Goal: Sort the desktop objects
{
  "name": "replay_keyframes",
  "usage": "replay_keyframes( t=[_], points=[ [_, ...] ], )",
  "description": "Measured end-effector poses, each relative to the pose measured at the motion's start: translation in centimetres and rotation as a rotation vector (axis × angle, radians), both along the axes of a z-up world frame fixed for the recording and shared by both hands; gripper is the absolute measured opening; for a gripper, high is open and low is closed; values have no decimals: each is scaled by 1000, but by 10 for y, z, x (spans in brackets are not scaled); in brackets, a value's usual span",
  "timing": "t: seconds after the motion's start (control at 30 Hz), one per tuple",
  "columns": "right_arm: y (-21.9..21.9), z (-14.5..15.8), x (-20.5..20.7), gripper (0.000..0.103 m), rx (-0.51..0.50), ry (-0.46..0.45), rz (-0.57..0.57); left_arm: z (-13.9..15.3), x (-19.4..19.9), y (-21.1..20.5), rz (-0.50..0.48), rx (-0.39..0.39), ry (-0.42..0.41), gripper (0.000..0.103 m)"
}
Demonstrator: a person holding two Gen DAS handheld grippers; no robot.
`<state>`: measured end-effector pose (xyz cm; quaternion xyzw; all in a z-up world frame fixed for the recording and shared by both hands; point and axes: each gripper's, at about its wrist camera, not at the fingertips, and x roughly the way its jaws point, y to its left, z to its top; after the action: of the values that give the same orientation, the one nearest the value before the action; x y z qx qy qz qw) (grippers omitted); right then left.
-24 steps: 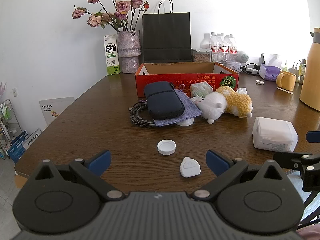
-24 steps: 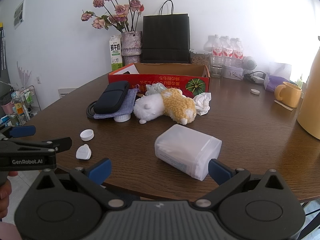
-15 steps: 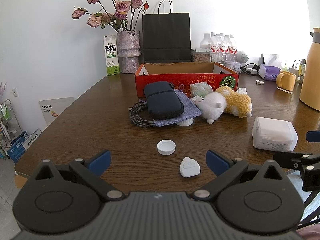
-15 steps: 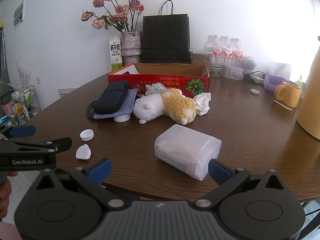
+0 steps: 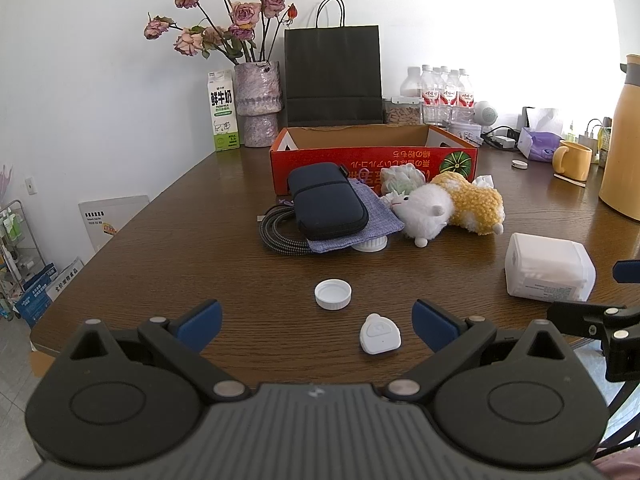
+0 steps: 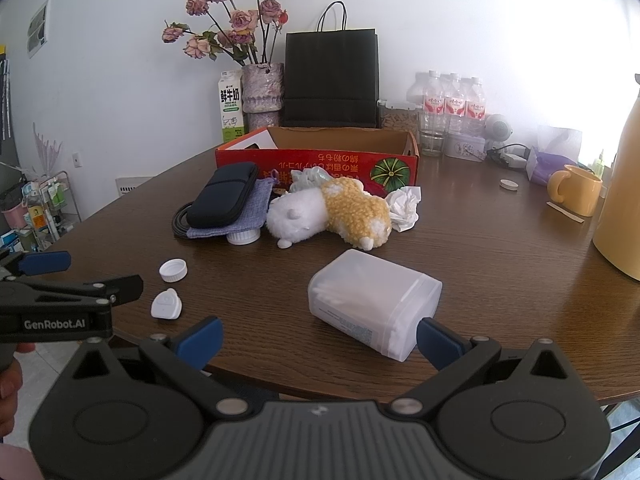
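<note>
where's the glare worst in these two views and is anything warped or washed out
Left wrist view: window light blows out the wall behind the water bottles; the table edge bows from fisheye. Right wrist view: the same glare fades the bottles and wall; the cotton swab box stays sharp.

We see the white jar lid (image 5: 370, 244) mostly hidden under the grey cloth pouch (image 5: 362, 224); the yellow thermos (image 6: 624, 208) is cut off.
</note>
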<state>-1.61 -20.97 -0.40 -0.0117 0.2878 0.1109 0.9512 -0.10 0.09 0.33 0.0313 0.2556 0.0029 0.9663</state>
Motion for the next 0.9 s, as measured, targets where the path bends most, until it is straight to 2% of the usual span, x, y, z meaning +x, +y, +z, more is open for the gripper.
replay_keyframes(
  t=[0.67, 0.9],
  points=[
    [0, 1, -1, 103, 0, -2, -1, 0, 0, 1, -2, 2, -1, 103],
    [-6, 3, 4, 103, -9, 6, -10, -7, 9, -1, -30, 10, 27, 103]
  ],
)
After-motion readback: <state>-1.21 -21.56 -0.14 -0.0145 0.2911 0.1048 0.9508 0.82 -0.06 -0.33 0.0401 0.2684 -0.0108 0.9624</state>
